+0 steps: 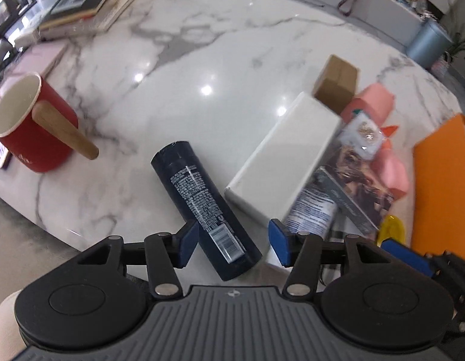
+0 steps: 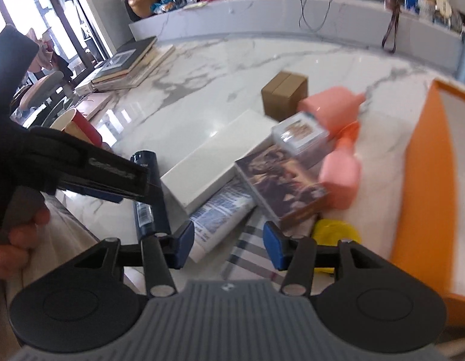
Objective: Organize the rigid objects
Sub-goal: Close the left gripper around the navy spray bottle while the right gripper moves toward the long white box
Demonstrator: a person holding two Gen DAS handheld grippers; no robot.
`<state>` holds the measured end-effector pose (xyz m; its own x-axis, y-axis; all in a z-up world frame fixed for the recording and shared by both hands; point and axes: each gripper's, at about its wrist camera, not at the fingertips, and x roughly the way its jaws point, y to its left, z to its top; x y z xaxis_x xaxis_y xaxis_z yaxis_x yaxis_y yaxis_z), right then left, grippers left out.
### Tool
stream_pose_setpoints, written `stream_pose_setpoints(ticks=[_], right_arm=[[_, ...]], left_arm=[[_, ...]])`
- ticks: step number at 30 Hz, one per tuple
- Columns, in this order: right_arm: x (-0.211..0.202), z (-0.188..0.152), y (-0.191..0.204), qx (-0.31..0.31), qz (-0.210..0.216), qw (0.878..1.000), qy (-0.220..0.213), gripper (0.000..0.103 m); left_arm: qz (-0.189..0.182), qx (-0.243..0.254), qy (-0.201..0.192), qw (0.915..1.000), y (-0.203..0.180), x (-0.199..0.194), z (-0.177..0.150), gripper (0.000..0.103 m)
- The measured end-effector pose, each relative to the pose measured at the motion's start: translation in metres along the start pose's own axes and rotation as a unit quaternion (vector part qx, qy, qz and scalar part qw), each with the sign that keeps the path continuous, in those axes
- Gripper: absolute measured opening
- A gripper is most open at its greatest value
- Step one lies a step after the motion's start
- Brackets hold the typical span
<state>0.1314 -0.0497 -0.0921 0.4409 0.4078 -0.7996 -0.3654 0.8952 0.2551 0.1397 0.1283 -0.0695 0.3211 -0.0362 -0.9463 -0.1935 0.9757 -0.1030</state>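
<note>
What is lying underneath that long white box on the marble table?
The white box rests partly on a white cylinder with blue print, which pokes out from under its near end. The cylinder's far part is hidden under the box, so whether anything else lies beneath cannot be seen.

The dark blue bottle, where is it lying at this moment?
In the left wrist view the dark blue bottle lies on its side on the marble table, between the red mug on its left and the white box on its right.
</note>
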Motion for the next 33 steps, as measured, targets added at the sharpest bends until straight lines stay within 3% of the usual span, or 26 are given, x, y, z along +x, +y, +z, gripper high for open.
stream_pose_setpoints(ticks=[9, 15, 16, 17, 21, 24, 29, 33], right_arm=[[0.044, 0.011, -0.004, 0.068, 0.009, 0.997, 0.039, 0.048], [0.05, 0.018, -0.001, 0.07, 0.01, 0.997, 0.036, 0.048], [0.047, 0.018, -0.001, 0.07, 0.009, 0.997, 0.029, 0.048], [0.045, 0.021, 0.001, 0.068, 0.009, 0.997, 0.022, 0.048], [0.049, 0.032, 0.002, 0.071, 0.026, 0.997, 0.025, 0.045], [0.058, 0.038, 0.0, 0.091, 0.029, 0.995, 0.029, 0.045], [0.068, 0.051, -0.003, 0.149, 0.023, 0.988, 0.025, 0.05], [0.084, 0.063, -0.006, 0.197, 0.024, 0.979, 0.037, 0.053]], left_arm=[[0.01, -0.038, 0.009, 0.9992, 0.01, 0.028, 0.009, 0.064], [0.003, -0.042, 0.01, 0.9991, 0.012, 0.035, 0.013, 0.065], [0.0, -0.044, 0.008, 0.999, 0.013, 0.035, 0.013, 0.063], [-0.003, -0.047, 0.008, 0.9989, 0.014, 0.036, 0.014, 0.047], [0.016, -0.028, 0.003, 0.9995, 0.011, 0.039, 0.016, 0.045], [0.01, -0.028, 0.002, 0.9995, 0.014, 0.04, 0.023, 0.043], [0.025, -0.042, -0.012, 0.9987, 0.03, 0.044, 0.04, 0.042], [0.012, -0.056, -0.024, 0.9981, 0.037, 0.049, 0.051, 0.042]])
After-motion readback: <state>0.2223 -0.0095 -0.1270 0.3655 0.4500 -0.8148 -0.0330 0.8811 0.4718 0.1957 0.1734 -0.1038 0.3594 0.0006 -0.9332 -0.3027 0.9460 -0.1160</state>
